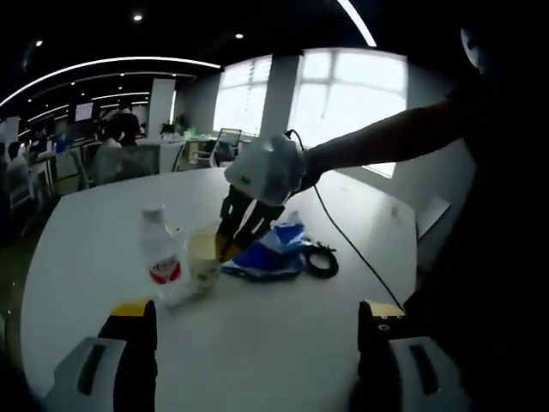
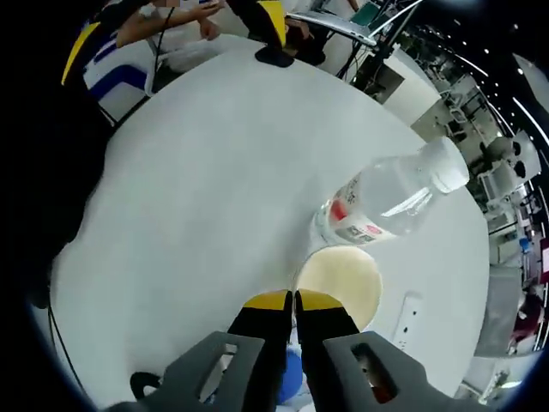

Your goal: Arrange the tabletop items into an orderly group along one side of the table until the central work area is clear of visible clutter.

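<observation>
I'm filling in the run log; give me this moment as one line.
left gripper open, hovering over table | right gripper shut at cup rim | bottle upright beside cup | blue bag behind

No text, brand or number can be read. The clear plastic water bottle [image 2: 390, 202] standing on the white round desk [image 2: 197, 215] carries a red-and-white label [image 2: 358, 232], its print too small and blurred to read.

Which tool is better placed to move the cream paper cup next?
Right. The right tool is already down at the cream paper cup, beside the clear plastic water bottle and crumpled blue bag. The left tool hangs back, open, over bare white table.
</observation>
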The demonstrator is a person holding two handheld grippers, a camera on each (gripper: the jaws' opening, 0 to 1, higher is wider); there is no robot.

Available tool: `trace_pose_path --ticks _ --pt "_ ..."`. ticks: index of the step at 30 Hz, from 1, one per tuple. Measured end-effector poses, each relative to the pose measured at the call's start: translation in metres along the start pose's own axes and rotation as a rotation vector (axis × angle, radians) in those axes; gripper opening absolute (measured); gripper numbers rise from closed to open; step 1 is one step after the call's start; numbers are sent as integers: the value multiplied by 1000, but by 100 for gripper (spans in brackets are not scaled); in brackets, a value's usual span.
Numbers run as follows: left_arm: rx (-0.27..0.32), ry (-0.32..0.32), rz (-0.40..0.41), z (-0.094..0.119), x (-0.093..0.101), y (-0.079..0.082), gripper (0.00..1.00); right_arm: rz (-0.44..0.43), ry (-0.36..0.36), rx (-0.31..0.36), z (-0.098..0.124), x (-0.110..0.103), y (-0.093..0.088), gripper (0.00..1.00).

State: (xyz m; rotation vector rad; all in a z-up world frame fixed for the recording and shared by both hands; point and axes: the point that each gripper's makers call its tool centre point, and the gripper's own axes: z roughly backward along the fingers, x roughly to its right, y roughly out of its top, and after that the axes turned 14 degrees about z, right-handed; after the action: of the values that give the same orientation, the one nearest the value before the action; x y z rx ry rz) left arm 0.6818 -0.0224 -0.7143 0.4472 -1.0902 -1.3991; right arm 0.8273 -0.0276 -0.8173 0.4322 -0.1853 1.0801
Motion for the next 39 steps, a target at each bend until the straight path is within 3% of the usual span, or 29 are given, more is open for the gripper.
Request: trace_pose_path --ticks 12,21,32,39 --pt "-9 -3 17 -2 -3 -4 95 -13 -37 -16 -3 10 -3 0" --pt "-13 -1 21 -2 -3 -5 95 -64 -22 28 -1 3 3 0" --pt "-13 -5 22 -2 -3 -6 94 -69 -27 21 -1 4 1 0" --pt "-13 -6 21 -2 -2 -6 94 -76 -36 24 2 6 3 6"
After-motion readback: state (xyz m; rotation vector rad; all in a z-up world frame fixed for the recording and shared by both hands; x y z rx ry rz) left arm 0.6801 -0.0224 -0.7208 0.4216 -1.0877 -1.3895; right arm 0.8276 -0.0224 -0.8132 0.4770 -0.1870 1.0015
